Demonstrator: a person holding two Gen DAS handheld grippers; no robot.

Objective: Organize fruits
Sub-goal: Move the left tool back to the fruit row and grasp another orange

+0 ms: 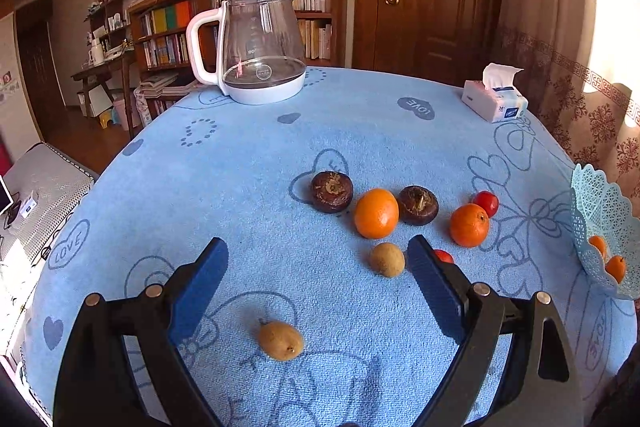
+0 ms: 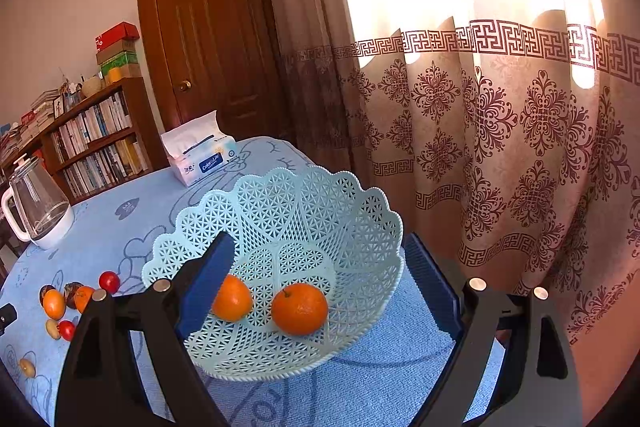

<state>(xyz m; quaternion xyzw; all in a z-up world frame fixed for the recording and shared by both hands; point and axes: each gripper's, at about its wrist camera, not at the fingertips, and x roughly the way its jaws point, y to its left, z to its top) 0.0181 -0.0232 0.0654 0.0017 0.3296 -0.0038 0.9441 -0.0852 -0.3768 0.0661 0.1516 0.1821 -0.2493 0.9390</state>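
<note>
Loose fruit lies on the blue tablecloth in the left wrist view: two oranges [image 1: 376, 213] [image 1: 469, 225], two dark brown fruits [image 1: 331, 191] [image 1: 418, 205], two small tan fruits [image 1: 387, 259] [image 1: 280, 340] and two small red ones [image 1: 487, 203]. My left gripper [image 1: 316, 287] is open and empty above the cloth, with a tan fruit between its fingers' lines. The pale blue lattice basket [image 2: 360, 227] holds two oranges [image 2: 300, 308] [image 2: 232, 297]. My right gripper [image 2: 320, 291] is open and empty, hovering over the basket.
A glass kettle [image 1: 260, 43] stands at the table's far side, and a tissue pack [image 1: 494, 99] at the far right. The basket's edge [image 1: 588, 203] shows at the right of the left wrist view. A curtain [image 2: 500, 147] hangs just beyond the basket.
</note>
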